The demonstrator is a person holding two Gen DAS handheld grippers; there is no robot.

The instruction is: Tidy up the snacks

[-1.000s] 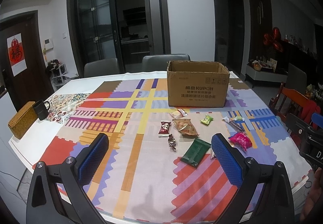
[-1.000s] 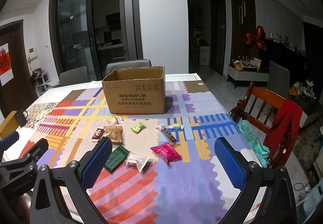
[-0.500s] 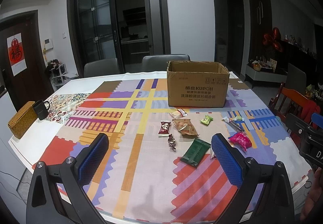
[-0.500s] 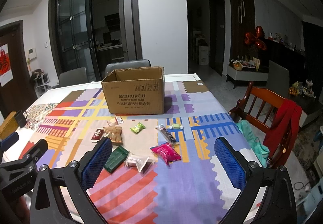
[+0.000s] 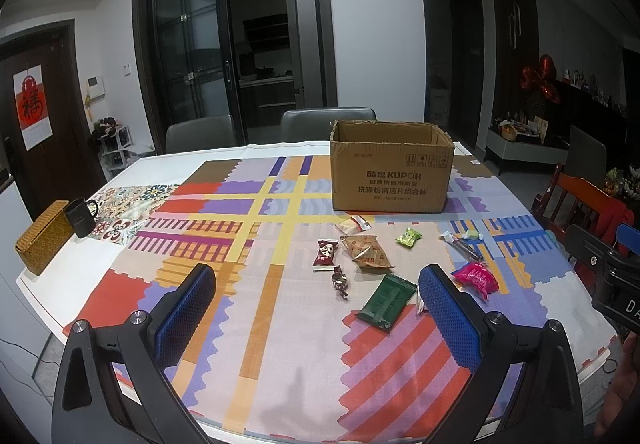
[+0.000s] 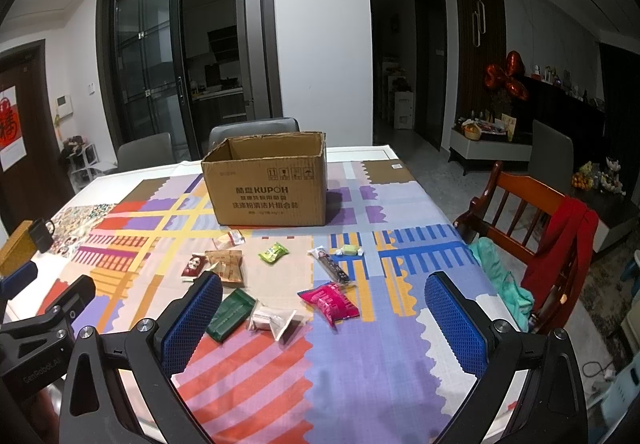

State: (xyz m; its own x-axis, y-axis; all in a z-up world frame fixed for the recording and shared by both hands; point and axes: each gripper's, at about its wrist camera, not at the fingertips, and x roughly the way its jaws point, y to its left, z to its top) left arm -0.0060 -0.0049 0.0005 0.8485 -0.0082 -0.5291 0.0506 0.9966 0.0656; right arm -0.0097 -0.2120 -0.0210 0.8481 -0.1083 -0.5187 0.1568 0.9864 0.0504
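Item 1, your left gripper (image 5: 316,296): fingers spread wide, nothing between them, hovering above the near part of the table (image 5: 132,172).

Item 2, your right gripper (image 6: 322,304): likewise spread wide and empty, hovering over the near edge.

Item 3, snacks, loose on the patterned cloth (image 5: 256,324), all ahead of both grippers and short of the box:
- green packet (image 5: 387,302), just inside your left gripper's right-hand finger; flat, long axis running away from you and slanting right.
- pink packet (image 6: 330,303), straight ahead between your right gripper's fingers; long axis slanting toward you and to the right.
- clear wrapper (image 6: 272,321), just left of the pink packet, beside the green one.
- brown packet (image 5: 366,252), maroon packet (image 5: 325,254) and small twisted candy (image 5: 339,280), ahead of your left gripper.
- lime packet (image 6: 273,253), dark stick packet (image 6: 331,265) and pale green candy (image 6: 349,250), farther ahead of your right gripper.
- small clear packet (image 5: 354,223), nearest the box.

Item 4, cardboard box (image 5: 392,176): open top, upright, beyond all the snacks; presumably where they go. Its inside is not visible.

Governing relation: the pink packet lies dead ahead of your right gripper and below it, so that hand looks the nearer; a forward, downward reach across the packet's short side would suit.

Change against the earlier views: none of note; both grippers hold the same place and spread, and no snack has moved.
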